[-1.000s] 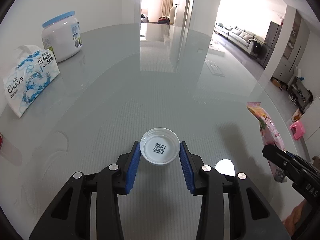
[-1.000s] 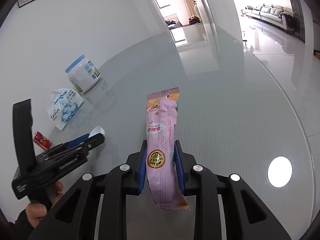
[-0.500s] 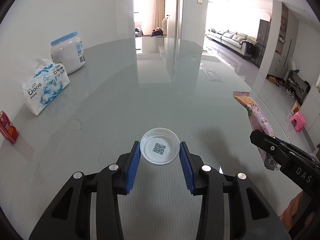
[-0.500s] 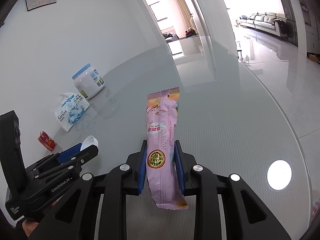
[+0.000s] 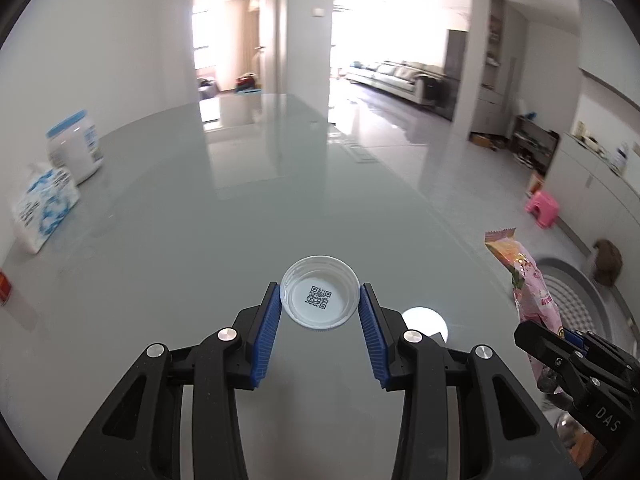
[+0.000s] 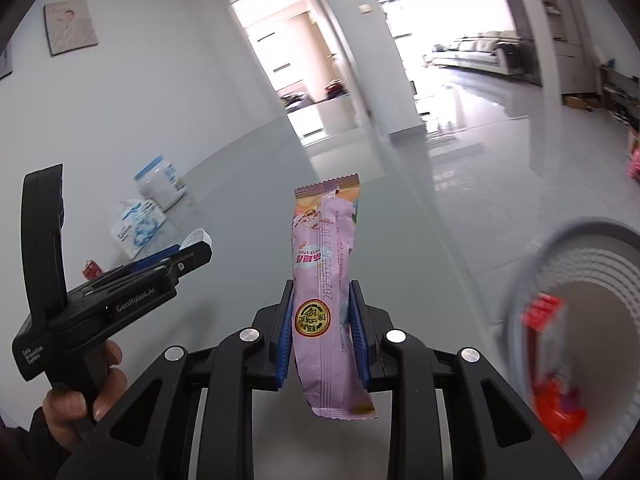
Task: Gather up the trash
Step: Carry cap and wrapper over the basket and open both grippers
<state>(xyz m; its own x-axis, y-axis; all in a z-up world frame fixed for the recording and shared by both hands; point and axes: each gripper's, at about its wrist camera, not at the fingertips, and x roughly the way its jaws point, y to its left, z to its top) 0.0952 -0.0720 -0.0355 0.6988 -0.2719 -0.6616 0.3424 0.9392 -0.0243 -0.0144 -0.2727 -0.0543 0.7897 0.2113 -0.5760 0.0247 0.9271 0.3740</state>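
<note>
My left gripper [image 5: 319, 308] is shut on a white plastic lid [image 5: 320, 298] with a QR code inside, held above the glass table [image 5: 240, 216]. My right gripper [image 6: 322, 320] is shut on a pink snack wrapper [image 6: 325, 280] that stands upright between the blue pads. The left wrist view shows the same wrapper [image 5: 532, 292] and right gripper [image 5: 568, 356] at the lower right. In the right wrist view a grey trash bin [image 6: 576, 240] with red packaging [image 6: 548, 344] inside appears at the right edge, beside the table. The left gripper [image 6: 192, 252] shows at the left, held by a hand [image 6: 80, 392].
A white jar with a blue lid [image 5: 74, 146], a tissue pack [image 5: 44, 204] and a red can [image 5: 4, 284] stand along the table's left side by the wall. The bin [image 5: 576, 292] sits on the floor past the table's right edge. A pink stool [image 5: 542, 208] stands farther off.
Both grippers have swung toward the table's right edge with their loads still held. The trash bin has come into view on the right in both views.
</note>
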